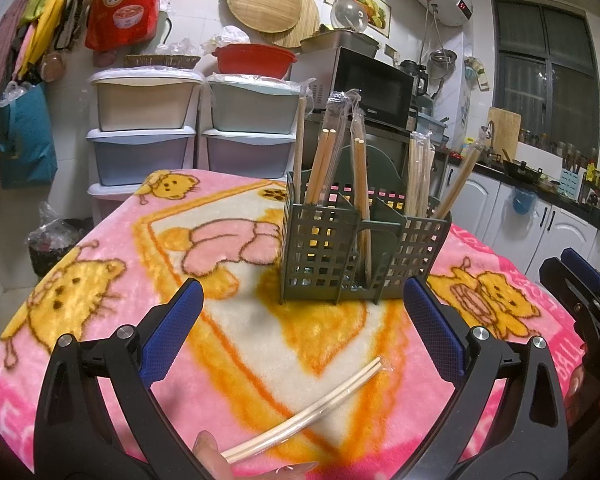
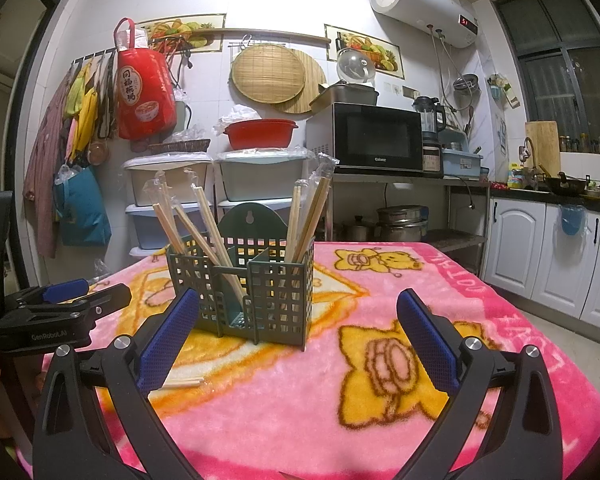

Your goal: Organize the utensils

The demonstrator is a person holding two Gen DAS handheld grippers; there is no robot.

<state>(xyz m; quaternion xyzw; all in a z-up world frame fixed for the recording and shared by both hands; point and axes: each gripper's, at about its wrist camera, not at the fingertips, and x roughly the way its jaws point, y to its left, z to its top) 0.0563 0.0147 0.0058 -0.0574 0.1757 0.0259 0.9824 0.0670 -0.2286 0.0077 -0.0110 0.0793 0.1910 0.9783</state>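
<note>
A dark green slotted utensil caddy (image 1: 340, 256) (image 2: 260, 292) stands mid-table with several wrapped pairs of wooden chopsticks (image 1: 324, 164) (image 2: 204, 220) upright in its compartments. One wrapped pair of chopsticks (image 1: 320, 408) lies flat on the blanket between my left gripper's fingers, its near end by a person's fingertip (image 1: 210, 456). In the right wrist view only that pair's tip (image 2: 184, 382) shows, by the left finger. My left gripper (image 1: 300, 324) is open with nothing held. My right gripper (image 2: 298, 334) is open too, in front of the caddy and empty.
A pink cartoon blanket (image 1: 100, 280) (image 2: 440, 280) covers the table. Stacked plastic drawers (image 1: 144, 140), a red basin (image 1: 254, 58) and a microwave (image 2: 370, 140) stand behind. White cabinets and a cluttered counter (image 2: 560, 248) run along the right. The other gripper (image 1: 580, 292) (image 2: 60, 308) shows at each view's side.
</note>
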